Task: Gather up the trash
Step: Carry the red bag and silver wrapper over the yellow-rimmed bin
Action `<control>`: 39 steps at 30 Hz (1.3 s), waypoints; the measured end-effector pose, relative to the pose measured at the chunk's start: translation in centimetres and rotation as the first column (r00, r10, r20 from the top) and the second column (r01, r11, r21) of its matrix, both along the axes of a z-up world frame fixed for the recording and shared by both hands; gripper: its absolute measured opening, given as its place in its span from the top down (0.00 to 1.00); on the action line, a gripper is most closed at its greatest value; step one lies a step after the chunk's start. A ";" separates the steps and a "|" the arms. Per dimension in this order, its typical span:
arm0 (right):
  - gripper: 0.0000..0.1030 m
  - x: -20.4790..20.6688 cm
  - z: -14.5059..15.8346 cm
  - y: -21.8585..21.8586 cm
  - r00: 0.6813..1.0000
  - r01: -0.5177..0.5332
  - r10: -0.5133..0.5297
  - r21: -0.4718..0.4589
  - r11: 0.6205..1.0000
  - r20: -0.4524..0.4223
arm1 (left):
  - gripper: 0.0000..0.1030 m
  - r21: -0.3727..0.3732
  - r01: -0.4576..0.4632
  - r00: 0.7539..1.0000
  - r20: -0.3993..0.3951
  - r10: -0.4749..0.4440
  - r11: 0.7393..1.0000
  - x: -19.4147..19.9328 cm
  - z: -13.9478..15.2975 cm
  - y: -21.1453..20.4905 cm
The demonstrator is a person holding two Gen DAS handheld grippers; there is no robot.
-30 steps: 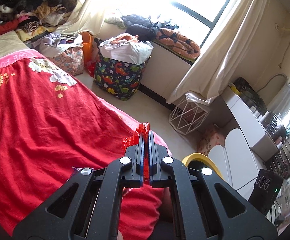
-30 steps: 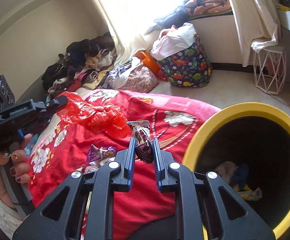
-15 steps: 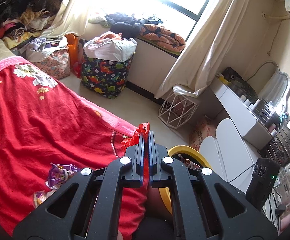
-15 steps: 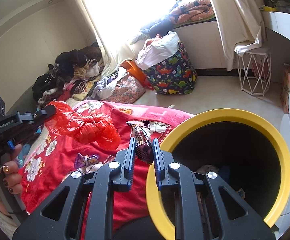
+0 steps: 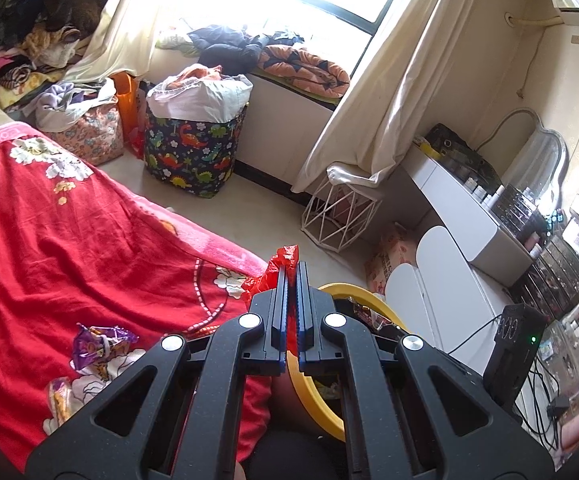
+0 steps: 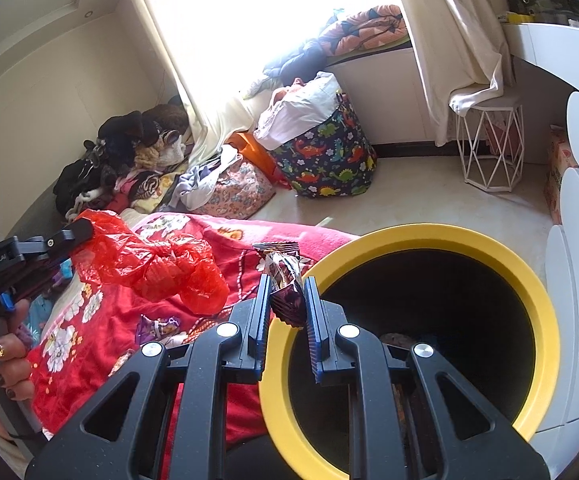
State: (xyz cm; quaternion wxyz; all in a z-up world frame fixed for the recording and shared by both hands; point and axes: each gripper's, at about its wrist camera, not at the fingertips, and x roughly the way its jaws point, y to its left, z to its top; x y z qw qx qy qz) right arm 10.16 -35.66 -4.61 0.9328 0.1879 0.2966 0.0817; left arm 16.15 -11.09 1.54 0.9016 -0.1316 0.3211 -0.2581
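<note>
The right gripper (image 6: 285,300) clamps a dark purple snack wrapper (image 6: 283,280) between its blue-padded fingers (image 6: 263,308), the wrapper standing upright with its crimped top above the fingertips. Just right of and below those fingers gapes the yellow-rimmed trash bin (image 6: 529,280), its dark inside holding some scraps. The wrapper hangs over the bin's left rim.

The left gripper (image 5: 292,276) is pinched tight on a red plastic bag (image 5: 285,254); in the right wrist view the bag (image 6: 161,264) hangs crumpled from its fingertips, left of the right fingers, above the red floral blanket (image 5: 69,248). Another purple wrapper (image 5: 101,340) lies on the blanket, left of the left fingers, with a further wrapper (image 5: 59,394) nearer the camera beside it.
</note>
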 end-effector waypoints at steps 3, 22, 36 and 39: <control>0.84 -0.2 0.0 -0.6 1.000 0.012 -0.012 0.004 1.000 -0.001 | 0.99 0.000 0.014 1.000 0.001 -0.014 1.000 -0.2 0.0 -0.5; 0.84 -1.6 -0.8 -4.3 0.993 0.116 -0.116 -0.005 0.993 -0.008 | 0.99 0.029 0.137 0.991 0.001 -0.137 0.990 -2.3 -0.3 -5.5; 0.84 -2.1 -1.8 -6.3 0.982 0.188 -0.189 -0.041 0.981 -0.022 | 0.99 0.079 0.237 0.971 -0.037 -0.235 0.968 -3.7 -2.6 -9.9; 0.84 -2.2 -2.1 -6.9 0.979 0.203 -0.204 -0.041 0.978 -0.027 | 0.99 0.089 0.261 0.965 -0.045 -0.258 0.961 -4.1 -3.2 -10.8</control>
